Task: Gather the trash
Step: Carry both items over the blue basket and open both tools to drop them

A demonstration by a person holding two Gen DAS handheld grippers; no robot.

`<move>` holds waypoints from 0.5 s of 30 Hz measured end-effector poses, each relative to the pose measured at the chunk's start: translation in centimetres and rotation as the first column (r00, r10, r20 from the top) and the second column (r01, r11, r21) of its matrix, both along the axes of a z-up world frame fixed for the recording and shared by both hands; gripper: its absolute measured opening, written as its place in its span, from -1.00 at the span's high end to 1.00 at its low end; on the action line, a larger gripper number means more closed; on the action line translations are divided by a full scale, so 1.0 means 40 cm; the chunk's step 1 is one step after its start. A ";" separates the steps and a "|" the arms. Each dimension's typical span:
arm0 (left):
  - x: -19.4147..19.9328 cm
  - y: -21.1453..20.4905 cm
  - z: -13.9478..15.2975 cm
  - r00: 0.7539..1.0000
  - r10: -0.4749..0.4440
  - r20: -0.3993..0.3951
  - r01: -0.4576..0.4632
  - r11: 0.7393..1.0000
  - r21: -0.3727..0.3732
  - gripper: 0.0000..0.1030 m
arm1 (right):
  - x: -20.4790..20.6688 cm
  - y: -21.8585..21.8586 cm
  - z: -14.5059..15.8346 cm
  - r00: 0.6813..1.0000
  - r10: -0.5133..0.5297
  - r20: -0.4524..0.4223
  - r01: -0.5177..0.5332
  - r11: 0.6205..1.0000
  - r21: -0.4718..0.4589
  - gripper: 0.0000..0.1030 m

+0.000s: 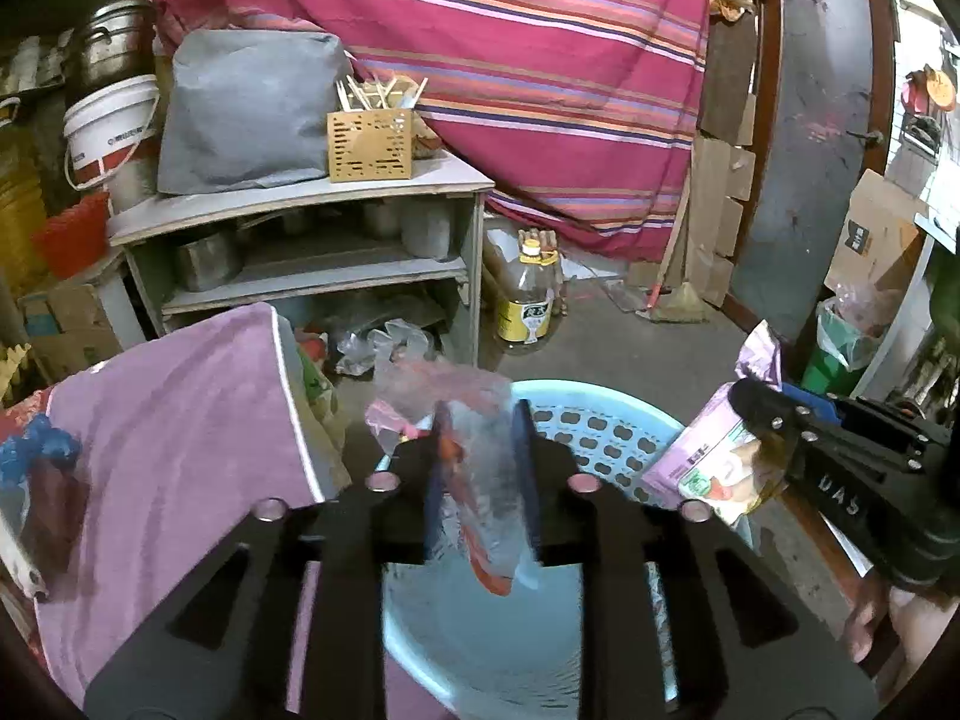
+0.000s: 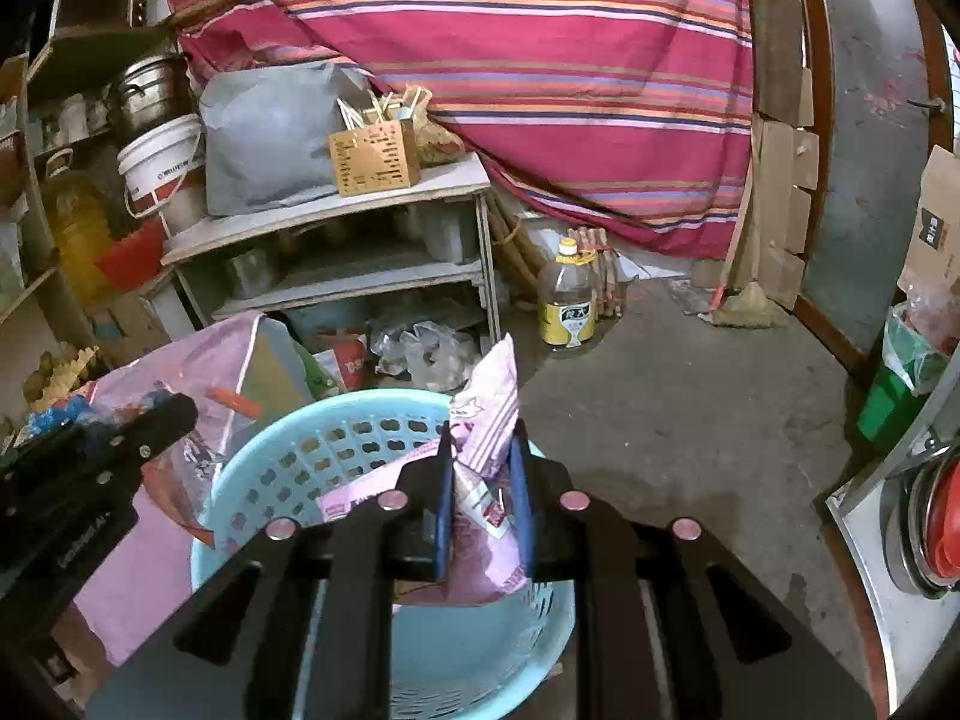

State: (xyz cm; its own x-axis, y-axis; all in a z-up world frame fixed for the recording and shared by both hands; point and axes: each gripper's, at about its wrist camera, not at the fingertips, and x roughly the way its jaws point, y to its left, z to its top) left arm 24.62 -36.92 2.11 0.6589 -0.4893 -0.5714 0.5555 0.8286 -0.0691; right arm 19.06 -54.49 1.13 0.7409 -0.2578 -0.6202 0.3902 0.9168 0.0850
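A light blue perforated basket (image 1: pixel 606 438) (image 2: pixel 288 456) stands on the floor below both grippers. My left gripper (image 1: pixel 480 450) is shut on a clear plastic bag with red print (image 1: pixel 486 498), held over the basket's opening. My right gripper (image 2: pixel 483 468) is shut on a pink snack wrapper (image 2: pixel 489 408), also held over the basket. The right gripper with its wrapper (image 1: pixel 714 456) shows at the right of the left wrist view. The left gripper shows at the left of the right wrist view (image 2: pixel 90 468).
A purple cloth-covered bundle (image 1: pixel 180 432) sits left of the basket. A grey shelf unit (image 1: pixel 312 240) with pots stands behind, crumpled plastic bags (image 2: pixel 420 354) at its foot. An oil bottle (image 2: pixel 570 300) stands on the concrete floor. A green-lined bin (image 1: pixel 840 348) is at right.
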 end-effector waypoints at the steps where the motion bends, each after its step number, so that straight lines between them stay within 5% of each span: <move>1: 0.004 -0.001 -0.004 1.000 0.003 -0.004 -0.003 1.000 -0.001 0.29 | 0.004 -0.006 -0.008 1.000 -0.010 -0.013 0.009 1.000 -0.006 0.67; 10: 0.012 0.026 -0.002 1.000 0.010 -0.010 -0.010 1.000 -0.001 -0.45 | 0.011 -0.024 -0.027 0.999 -0.022 -0.026 0.023 1.000 0.015 0.66; 15: 0.010 0.049 0.008 1.000 0.010 -0.018 -0.010 1.000 -0.019 -0.59 | 0.022 -0.008 -0.036 0.999 -0.008 -0.041 0.008 1.000 0.006 0.65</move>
